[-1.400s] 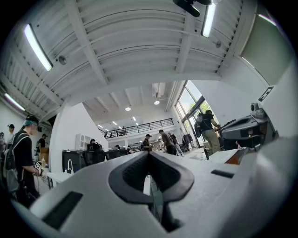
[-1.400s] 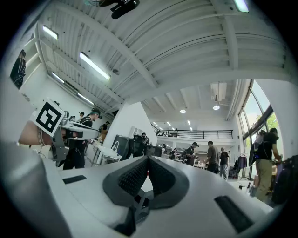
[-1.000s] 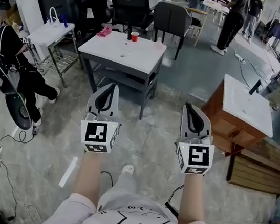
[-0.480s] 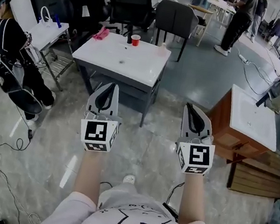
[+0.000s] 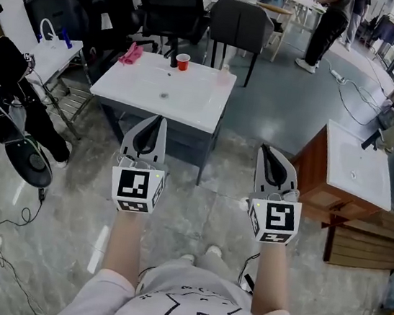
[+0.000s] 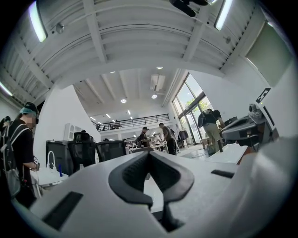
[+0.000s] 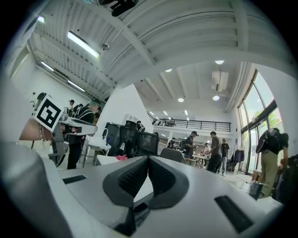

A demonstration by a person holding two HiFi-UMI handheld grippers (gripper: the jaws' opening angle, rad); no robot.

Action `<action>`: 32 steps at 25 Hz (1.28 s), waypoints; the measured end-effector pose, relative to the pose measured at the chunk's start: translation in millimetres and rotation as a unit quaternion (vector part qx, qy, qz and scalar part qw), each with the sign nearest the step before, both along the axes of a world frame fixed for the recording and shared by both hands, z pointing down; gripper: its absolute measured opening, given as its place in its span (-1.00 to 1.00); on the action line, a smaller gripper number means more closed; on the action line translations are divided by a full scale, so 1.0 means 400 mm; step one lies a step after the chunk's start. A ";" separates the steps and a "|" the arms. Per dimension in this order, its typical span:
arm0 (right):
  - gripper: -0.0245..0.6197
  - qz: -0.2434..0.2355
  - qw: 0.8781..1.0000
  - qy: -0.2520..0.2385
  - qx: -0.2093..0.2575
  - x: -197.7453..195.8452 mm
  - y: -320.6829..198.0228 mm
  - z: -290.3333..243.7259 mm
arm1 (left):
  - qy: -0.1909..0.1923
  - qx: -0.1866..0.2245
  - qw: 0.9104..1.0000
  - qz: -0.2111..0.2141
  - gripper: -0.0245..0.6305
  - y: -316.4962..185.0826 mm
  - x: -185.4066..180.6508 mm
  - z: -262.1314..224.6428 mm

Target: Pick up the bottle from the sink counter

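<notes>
The left tongs (image 5: 160, 122) and the right tongs (image 5: 266, 153) were held level and side by side above the floor. Both were pressed closed, with nothing caught between their jaws.

The white tabletop (image 5: 147, 99) with its basin was seen ahead at 12 o'clock, well apart from both tongs. A small pale item near its far right corner was taken to be the bottle (image 5: 225, 73). It was placed on the 3 o'clock side of a red cup (image 5: 183, 62).

From the left tongs the bottle was found at about 1 o'clock, and from the right tongs at about 11 o'clock. It thus fell between the two lines of reach, and neither hand could be judged clearly nearer.

Its long axis appeared to be upright, with the neck pointed up, though it was too small for this to be confirmed.

It was judged that a long forward reach across the tabletop would be needed, with the chosen jaws opened first. A grip from the side, across the upright body, was judged the fitting one.
</notes>
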State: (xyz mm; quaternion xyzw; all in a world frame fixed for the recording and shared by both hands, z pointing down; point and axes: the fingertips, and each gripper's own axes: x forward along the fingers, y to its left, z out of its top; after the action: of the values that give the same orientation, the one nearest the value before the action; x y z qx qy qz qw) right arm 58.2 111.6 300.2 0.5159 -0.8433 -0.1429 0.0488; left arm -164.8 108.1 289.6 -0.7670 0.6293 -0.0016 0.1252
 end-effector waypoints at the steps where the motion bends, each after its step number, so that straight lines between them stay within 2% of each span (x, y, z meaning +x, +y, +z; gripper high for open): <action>1: -0.85 0.003 1.000 0.000 0.001 0.004 -0.010 -0.003 | 0.001 -0.001 1.000 0.002 -0.90 -0.011 0.002 0.001; 7: -0.85 0.020 1.000 -0.011 -0.005 0.033 -0.083 0.011 | -0.002 -0.006 1.000 0.014 -0.90 -0.081 0.022 0.021; 16: -0.85 0.009 1.000 -0.004 0.000 0.028 -0.237 0.027 | -0.006 -0.007 1.000 0.020 -0.90 -0.239 0.050 0.034; 32: -0.85 -0.006 1.000 -0.019 -0.017 0.040 -0.728 0.042 | -0.015 -0.035 0.999 0.035 -0.90 -0.713 0.099 0.064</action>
State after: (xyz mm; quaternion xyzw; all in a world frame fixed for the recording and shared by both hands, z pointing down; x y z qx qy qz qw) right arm 74.4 -179.4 316.9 0.5123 -0.8495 -0.1191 0.0410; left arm -125.1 -177.2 315.2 -0.7926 0.5994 -0.0302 0.1078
